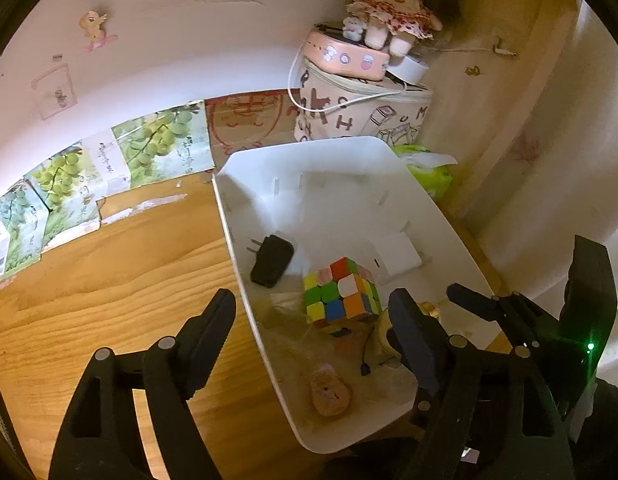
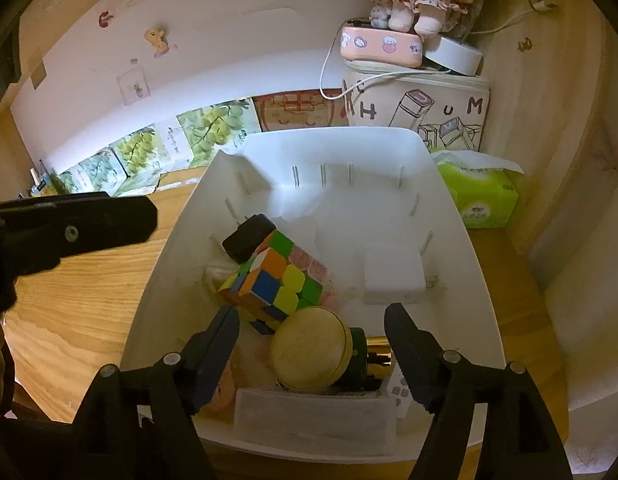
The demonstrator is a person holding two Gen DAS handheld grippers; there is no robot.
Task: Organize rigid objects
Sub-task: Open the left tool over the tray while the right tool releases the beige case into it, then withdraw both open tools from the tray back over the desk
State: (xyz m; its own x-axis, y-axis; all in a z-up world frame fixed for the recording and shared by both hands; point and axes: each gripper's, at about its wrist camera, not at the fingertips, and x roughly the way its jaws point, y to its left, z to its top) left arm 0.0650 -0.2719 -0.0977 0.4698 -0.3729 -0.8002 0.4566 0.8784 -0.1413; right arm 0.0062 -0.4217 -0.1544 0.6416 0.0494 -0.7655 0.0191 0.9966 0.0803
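The right gripper (image 2: 311,334) hung slack-jawed and empty right above the round gold tin (image 2: 309,350), which lay in the white bin (image 2: 461,232) beside the cube (image 2: 271,276). The left gripper (image 1: 313,320), likewise empty, straddled the bin's left wall, farther off.

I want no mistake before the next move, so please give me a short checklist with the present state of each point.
1. Left tool empty: ok, its fingers stand apart across the rim of the white bin and press on nothing.
2. Right tool empty: ok, the round gold tin lies between the fingers, but the pads do not press it.
3. Bin flat on the wooden table: ok.
4. Puzzle cube inside the bin: ok, beside the black charger.
5. White charger inside the bin: ok.
6. Objects left on the table to collect: cannot tell, only part of it is in view.
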